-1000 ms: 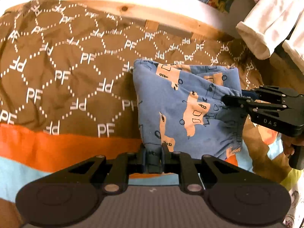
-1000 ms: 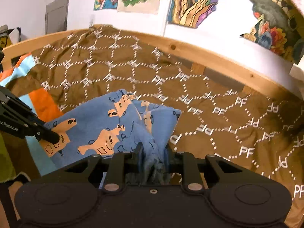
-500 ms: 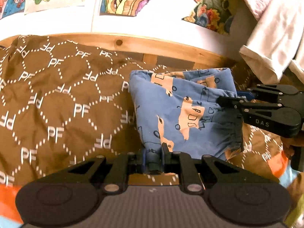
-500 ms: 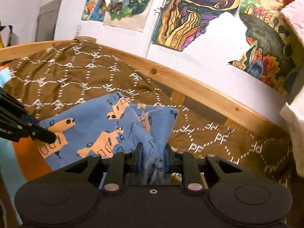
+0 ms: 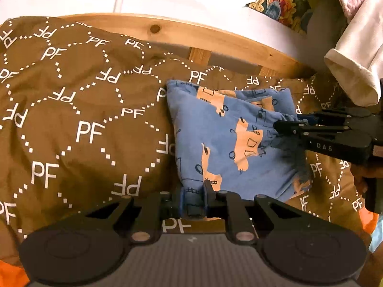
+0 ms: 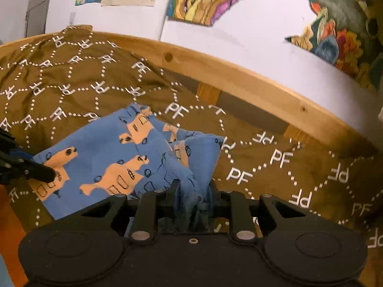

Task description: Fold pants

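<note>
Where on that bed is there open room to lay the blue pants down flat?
The widest free patch is the brown blanket left of the pants, up to the wooden bed rail. A smaller patch lies right of the pants below the rail. It is crowded at the right edge, where the white garment hangs and both grippers, left and right, clamp the pants.
</note>
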`<state>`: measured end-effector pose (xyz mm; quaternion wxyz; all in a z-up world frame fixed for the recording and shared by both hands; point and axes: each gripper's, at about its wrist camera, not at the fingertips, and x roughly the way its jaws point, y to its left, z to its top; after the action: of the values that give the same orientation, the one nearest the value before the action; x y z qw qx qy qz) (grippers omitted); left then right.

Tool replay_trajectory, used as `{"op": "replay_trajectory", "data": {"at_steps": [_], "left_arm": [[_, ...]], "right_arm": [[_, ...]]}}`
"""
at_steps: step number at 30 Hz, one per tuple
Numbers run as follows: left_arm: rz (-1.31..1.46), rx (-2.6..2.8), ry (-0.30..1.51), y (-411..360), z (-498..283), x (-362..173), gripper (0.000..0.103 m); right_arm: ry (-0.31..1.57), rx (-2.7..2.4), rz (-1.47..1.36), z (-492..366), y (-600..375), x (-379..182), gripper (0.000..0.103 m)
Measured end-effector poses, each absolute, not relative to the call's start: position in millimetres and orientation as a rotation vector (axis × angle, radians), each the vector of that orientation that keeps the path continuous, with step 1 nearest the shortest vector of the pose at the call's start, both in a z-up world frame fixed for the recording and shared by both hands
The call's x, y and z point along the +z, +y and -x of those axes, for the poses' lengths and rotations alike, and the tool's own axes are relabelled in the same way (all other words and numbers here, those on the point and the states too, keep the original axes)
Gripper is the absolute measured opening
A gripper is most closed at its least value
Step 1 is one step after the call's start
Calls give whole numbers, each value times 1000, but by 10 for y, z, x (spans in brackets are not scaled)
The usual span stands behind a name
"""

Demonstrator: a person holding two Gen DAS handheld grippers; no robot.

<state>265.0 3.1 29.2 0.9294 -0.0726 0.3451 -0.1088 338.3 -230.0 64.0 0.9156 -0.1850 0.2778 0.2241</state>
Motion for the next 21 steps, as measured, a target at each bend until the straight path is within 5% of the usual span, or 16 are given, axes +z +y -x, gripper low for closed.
{"op": "replay_trajectory", "data": {"at_steps": [21], "left_arm": [[147, -217, 741, 54, -2693, 303, 23]], "right_arm": [[586, 422, 362, -3410, -2324, 552, 35]]}}
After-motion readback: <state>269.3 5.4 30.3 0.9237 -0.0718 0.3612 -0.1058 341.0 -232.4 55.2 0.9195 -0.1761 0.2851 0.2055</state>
